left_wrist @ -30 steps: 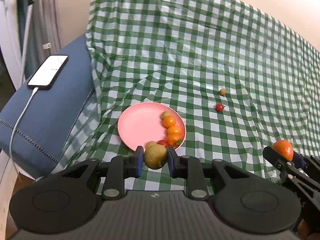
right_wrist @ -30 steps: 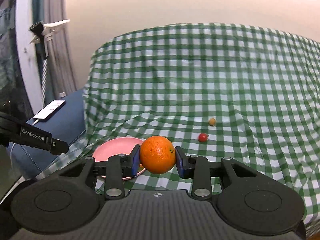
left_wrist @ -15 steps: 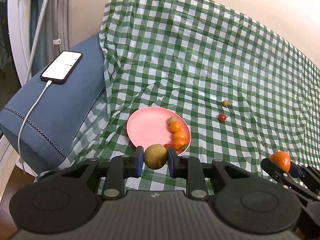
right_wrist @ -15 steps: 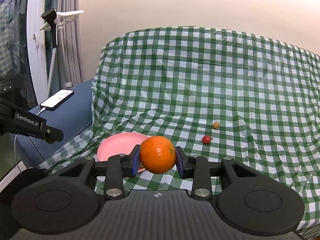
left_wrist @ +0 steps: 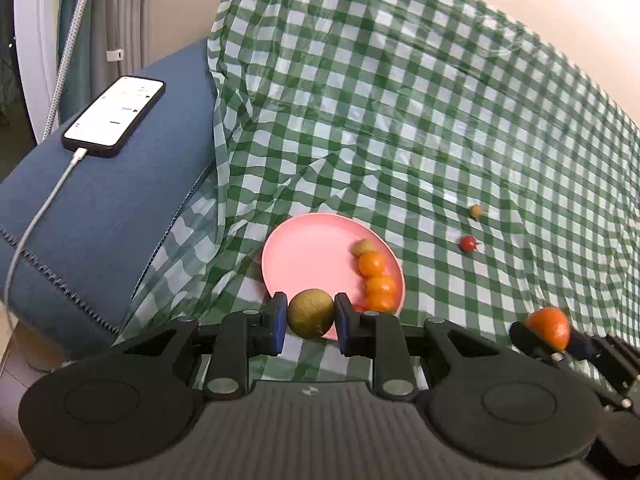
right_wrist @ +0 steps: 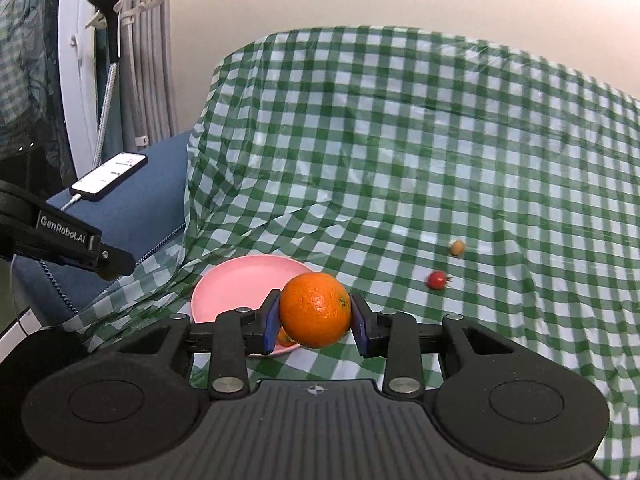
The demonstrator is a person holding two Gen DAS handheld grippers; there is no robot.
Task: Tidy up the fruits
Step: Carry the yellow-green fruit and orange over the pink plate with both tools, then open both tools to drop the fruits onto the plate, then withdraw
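My left gripper (left_wrist: 311,314) is shut on a round brownish-green fruit (left_wrist: 311,313), held above the near rim of the pink plate (left_wrist: 308,252). Several small orange and yellow fruits (left_wrist: 374,274) lie along the plate's right side. My right gripper (right_wrist: 315,316) is shut on an orange (right_wrist: 315,309), held in front of the plate (right_wrist: 240,288). It also shows at the right of the left wrist view (left_wrist: 548,326). A red cherry tomato (left_wrist: 467,243) and a small yellow-brown fruit (left_wrist: 475,211) lie on the cloth to the right of the plate.
A green-and-white checked cloth (left_wrist: 400,120) covers the surface, wrinkled near the plate. On the left is a blue cushion (left_wrist: 100,208) with a phone (left_wrist: 114,116) on a charging cable. Curtains and a white frame stand at far left.
Both grippers have pulled back and up from the plate, each keeping its fruit. The plate and loose fruits now look farther away and the view takes in more of the cushion.
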